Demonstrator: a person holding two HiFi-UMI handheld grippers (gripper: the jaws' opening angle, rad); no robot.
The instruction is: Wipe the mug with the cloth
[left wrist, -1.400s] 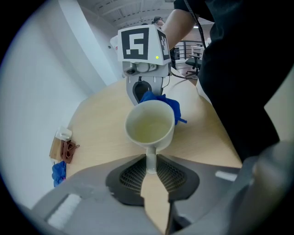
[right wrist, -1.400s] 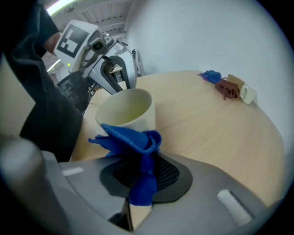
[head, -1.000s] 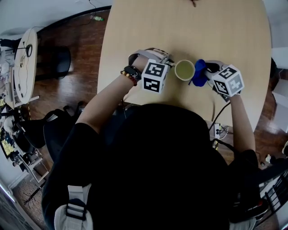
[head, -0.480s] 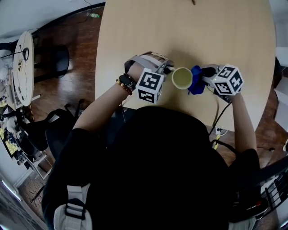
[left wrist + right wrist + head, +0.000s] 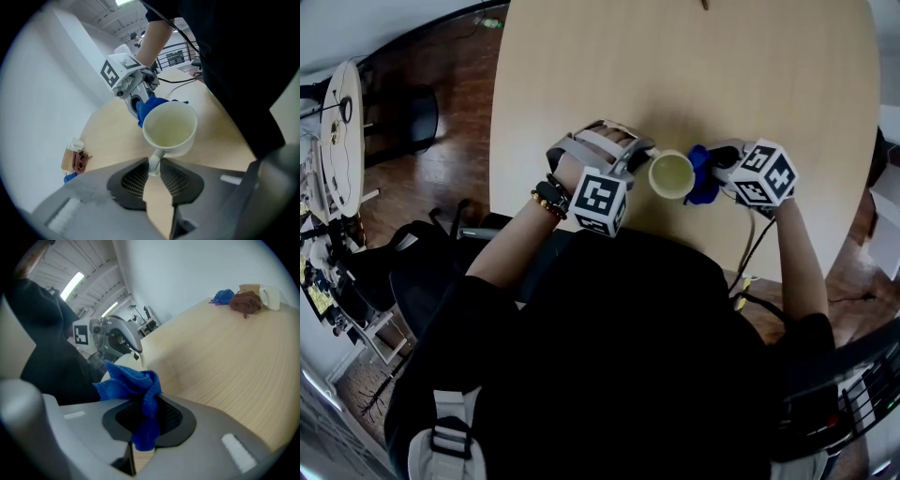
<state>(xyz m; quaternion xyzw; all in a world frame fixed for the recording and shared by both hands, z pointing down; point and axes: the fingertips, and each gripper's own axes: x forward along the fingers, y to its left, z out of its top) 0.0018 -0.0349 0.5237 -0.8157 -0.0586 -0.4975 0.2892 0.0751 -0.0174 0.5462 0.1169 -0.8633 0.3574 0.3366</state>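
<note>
Left gripper (image 5: 154,171): jaws are opening, with the mug (image 5: 169,129) handle between the tips. The pads (image 5: 136,180) look to touch both sides of the handle, but it's hard to be sure of contact from this angle. Only the handle is between the jaws; the mug body sits out in front of them.

Right gripper (image 5: 149,417): jaws closed on the blue cloth (image 5: 136,385). One bunch of it sticks up past the pads and a tail hangs below them.

Mug stands upright on the table (image 5: 722,75) near the front edge, between the two grippers, with its handle toward the left one. In the head view the cloth (image 5: 701,178) is against the mug's (image 5: 671,174) right side, just ahead of the right gripper (image 5: 719,169).

Hidden or unclear:
- In the right gripper view the cloth and the left gripper cover nearly all of the mug.
- In the head view the left gripper's (image 5: 639,157) jaw tips sit under the hand and cube.
- The person's dark top blocks the table's near edge.
- At the table's far end there's a small pile (image 5: 246,301) of something brown, white and blue, too small to name.
</note>
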